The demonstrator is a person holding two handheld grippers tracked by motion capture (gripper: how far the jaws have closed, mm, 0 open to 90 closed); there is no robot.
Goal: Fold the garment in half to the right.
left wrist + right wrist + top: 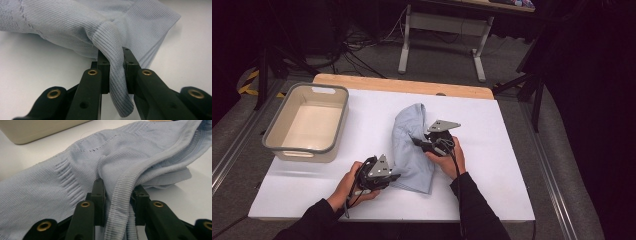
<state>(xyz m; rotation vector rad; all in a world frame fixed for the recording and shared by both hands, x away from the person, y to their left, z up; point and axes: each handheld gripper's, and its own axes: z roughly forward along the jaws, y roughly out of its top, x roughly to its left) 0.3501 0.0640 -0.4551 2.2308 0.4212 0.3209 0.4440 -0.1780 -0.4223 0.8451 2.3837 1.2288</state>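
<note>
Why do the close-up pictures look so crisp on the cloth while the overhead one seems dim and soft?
High view: dark surroundings, bright white table, light blue garment soft, faintly shadowed. Left gripper view: ribbed knit sharp at the left gripper, near jaws blurred. Right gripper view: hem crisp at the right gripper, beige bin out of focus.

My sleeves: dark, long, reaching the wrists on both arms. Left gripper (393, 176): matte black frame, grey three-cornered plate on top dotted with small dark holes, thin black cable trailing back. Right gripper (418, 143): same black build, same grey plate, cable running along my forearm. Close up, I note brass-ringed rivets at the black jaw links and small screw holes in the square pads (103, 67).
</note>
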